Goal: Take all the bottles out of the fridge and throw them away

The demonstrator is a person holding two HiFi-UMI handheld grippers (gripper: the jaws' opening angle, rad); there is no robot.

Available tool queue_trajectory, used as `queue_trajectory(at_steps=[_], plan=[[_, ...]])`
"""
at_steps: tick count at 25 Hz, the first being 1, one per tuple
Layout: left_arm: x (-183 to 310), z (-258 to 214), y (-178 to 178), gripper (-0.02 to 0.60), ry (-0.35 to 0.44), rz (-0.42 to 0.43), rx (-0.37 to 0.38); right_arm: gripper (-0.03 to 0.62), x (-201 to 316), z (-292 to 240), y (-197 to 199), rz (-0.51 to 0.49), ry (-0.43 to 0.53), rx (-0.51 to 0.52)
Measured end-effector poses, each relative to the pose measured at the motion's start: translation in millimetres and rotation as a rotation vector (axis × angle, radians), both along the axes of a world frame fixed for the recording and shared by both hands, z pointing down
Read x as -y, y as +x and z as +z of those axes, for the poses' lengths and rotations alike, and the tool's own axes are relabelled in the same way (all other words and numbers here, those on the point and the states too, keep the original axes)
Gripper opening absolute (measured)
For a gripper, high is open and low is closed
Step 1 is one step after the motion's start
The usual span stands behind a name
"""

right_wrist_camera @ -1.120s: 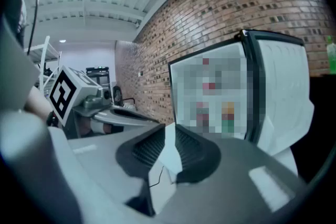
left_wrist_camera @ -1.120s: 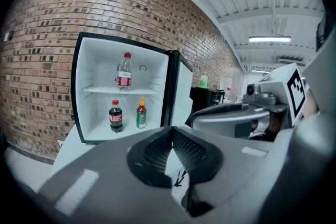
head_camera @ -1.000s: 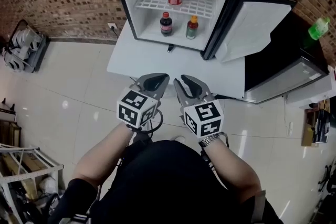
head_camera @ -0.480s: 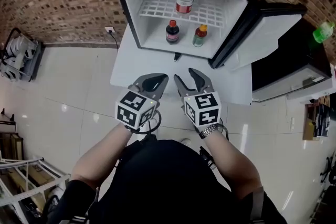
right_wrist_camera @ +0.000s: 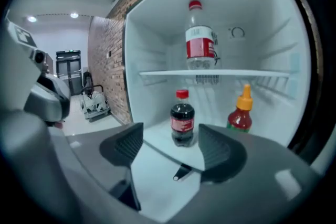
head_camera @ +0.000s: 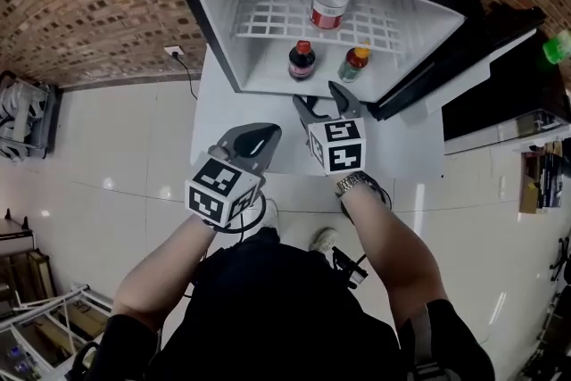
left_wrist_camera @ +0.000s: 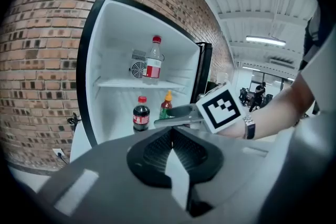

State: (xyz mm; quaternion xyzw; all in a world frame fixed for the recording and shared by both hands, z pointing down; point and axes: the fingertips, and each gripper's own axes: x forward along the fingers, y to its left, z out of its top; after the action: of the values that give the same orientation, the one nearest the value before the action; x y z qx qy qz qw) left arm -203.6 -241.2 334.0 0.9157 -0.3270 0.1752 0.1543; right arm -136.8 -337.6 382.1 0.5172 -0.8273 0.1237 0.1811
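The left gripper [head_camera: 254, 136] is nearest, jaws together on nothing. Ahead, the right gripper [head_camera: 321, 100] reaches the open fridge [head_camera: 223, 31], its jaws apart, just opened wider, empty. Beyond stand a cola bottle [head_camera: 302, 61] and an orange-capped bottle [head_camera: 354, 64]. 1 clear bottle [head_camera: 329, 6] stands on the wire shelf [head_camera: 268, 13].
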Motion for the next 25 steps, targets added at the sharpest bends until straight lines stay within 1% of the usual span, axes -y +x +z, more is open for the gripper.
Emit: queue_trajectory(at_steps=[3, 5, 7, 13, 17, 18, 20, 25], plan=[[7, 6, -8, 0.003, -0.01, 0.016, 0.007, 0.334, 27, 17, -7, 0.009, 0.002, -0.037], [11, 9, -13, 0.003, -0.014, 0.024, 0.014, 0.359, 45, 29, -10, 0.018, -0.004, -0.063], [14, 13, -19, 0.003, -0.018, 0.026, 0.021, 0.362, 62, 41, -11, 0.033, -0.016, -0.077], [21, 22, -47, 0.003, -0.037, -0.005, 0.034, 0.362, 95, 60, -15, 0.06, -0.028, -0.099], [25, 26, -59, 0.003, -0.045, -0.024, 0.039, 0.358, 107, 60, -16, 0.076, -0.023, -0.096], [25, 27, -61, 0.003, -0.046, -0.027, 0.039, 0.333, 109, 59, -17, 0.079, -0.02, -0.098], [26, 27, -63, 0.003, -0.048, -0.03, 0.039, 0.314, 109, 58, -18, 0.079, -0.016, -0.102], [23, 26, -61, 0.003, -0.047, -0.026, 0.034, 0.31, 98, 56, -18, 0.076, -0.022, -0.108]])
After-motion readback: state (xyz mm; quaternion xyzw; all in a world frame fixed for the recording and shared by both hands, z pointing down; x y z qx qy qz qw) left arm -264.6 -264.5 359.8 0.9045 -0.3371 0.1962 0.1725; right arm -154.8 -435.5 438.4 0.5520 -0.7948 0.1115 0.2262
